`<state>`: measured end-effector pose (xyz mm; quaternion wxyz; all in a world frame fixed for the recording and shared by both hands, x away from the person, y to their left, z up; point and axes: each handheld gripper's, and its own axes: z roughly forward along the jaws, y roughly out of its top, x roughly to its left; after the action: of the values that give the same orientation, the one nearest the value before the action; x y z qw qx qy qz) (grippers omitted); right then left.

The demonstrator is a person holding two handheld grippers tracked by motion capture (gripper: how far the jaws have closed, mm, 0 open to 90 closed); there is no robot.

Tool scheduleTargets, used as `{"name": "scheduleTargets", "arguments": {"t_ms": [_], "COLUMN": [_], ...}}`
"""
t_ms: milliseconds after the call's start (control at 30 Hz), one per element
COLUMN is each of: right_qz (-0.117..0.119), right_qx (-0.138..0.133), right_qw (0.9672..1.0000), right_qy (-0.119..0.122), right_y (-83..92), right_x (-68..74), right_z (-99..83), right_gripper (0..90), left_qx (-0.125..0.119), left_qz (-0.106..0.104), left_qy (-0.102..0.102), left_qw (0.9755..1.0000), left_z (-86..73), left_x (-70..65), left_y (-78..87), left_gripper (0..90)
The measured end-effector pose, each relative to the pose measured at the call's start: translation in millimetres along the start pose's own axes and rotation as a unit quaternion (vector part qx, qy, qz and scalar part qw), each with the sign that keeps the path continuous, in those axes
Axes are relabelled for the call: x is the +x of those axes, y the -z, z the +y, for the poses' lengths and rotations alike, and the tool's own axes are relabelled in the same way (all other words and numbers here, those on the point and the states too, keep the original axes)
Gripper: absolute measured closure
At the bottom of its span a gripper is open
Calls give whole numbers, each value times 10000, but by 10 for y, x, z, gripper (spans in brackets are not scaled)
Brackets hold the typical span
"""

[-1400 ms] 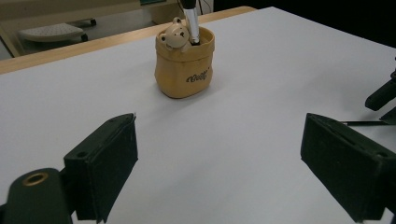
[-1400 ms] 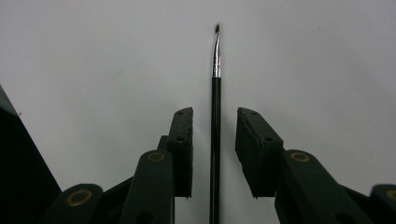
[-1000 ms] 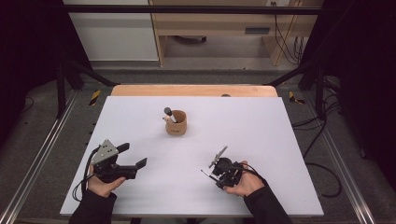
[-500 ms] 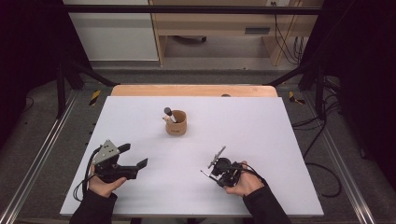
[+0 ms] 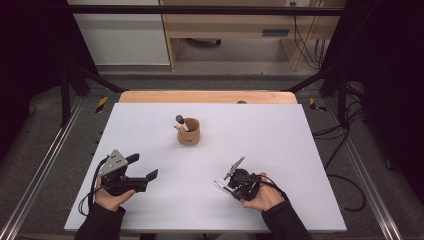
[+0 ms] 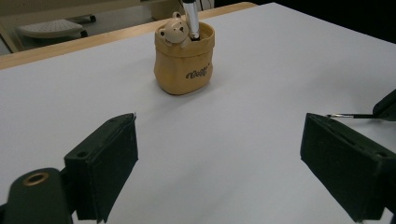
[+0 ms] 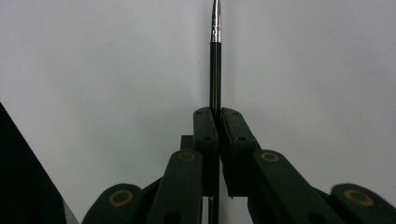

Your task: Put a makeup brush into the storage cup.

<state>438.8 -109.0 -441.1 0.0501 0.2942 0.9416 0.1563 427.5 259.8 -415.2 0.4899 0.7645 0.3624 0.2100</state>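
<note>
The right gripper [image 7: 215, 119] has its jaws pinched tight on a thin black brush [image 7: 215, 70], gripping it part-way along the handle so the silver ferrule and tip stick out ahead, just over the white table [image 5: 300, 150]. Those jaws have just been closing, with the brush between them. The left gripper [image 5: 142, 169] stands wide open with nothing in it, resting low over the table.

Taking the bear-faced pot [image 5: 188, 134] as the mark: the right gripper and its brush sit on the person's side of the pot and to its right, well apart from it; the left gripper sits on the person's side too, to the pot's left. Another brush [image 6: 191, 18] stands upright inside the pot, beside the little bear head on its rim.

I'd judge the brush light and stiff, but slick and round, so it could roll or swivel in the pads. A hold nearer the middle of the handle, squarely across it, should keep it from tipping. The pot looks light enough to topple if knocked
</note>
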Motion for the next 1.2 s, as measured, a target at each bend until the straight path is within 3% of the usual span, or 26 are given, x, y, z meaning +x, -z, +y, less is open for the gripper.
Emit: {"name": "scheduleTargets", "arguments": {"t_ms": [300, 533, 700, 1067, 1200], "right_qz": [17, -14, 7, 115, 150], "right_qx": [-699, -1282, -1722, -2519, -2820], "right_qw": [9973, 9910, 9834, 9656, 9572], "right_qy": [-204, -391, -578, -629, -640], "right_y": [133, 175, 208, 270, 312], "right_x": [-51, -91, -108, -134, -144], "right_z": [-63, -133, -182, -251, -279], "right_gripper": [858, 858, 858, 858, 858], "left_qx": [-15, -42, -87, -216, -239], "left_qz": [-41, -74, -95, -131, -193], "left_qy": [34, 18, 11, 16, 41], "left_qw": [10000, 10000, 9999, 9997, 9995], "left_z": [9, 26, 46, 124, 152], "left_x": [-22, -61, -89, -208, -274], "left_y": [-2, -5, 3, 19, -12], "left_gripper": [106, 106, 107, 113, 115]}}
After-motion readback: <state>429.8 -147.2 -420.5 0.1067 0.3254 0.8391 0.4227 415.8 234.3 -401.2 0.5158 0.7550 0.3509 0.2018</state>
